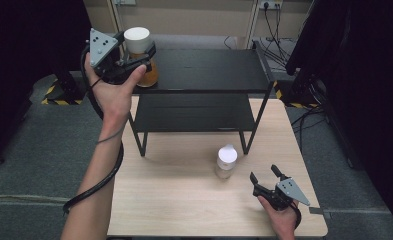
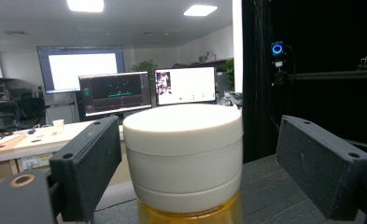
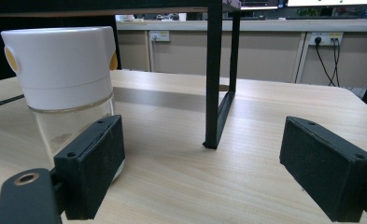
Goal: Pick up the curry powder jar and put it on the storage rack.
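Amber jar (image 1: 143,59) stands between left gripper's (image 1: 134,55) wide jaws; right gripper (image 1: 265,176) open, empty

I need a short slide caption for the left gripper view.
Open left gripper flanks the white-lidded amber jar on the black shelf.

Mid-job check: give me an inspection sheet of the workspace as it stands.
Surface: light wooden table carrying a black two-tier metal shelf.
Job's things: amber jar with white lid on the shelf's top; clear jar with white cap on the table.
Clutter: nothing seen.
Grippers: left tongs open around the amber jar, pads apart from its lid; right tongs open, apart from the clear jar.
Cables: black cable trailing under the left forearm.
Surroundings: grey floor, wall sockets, monitors behind.
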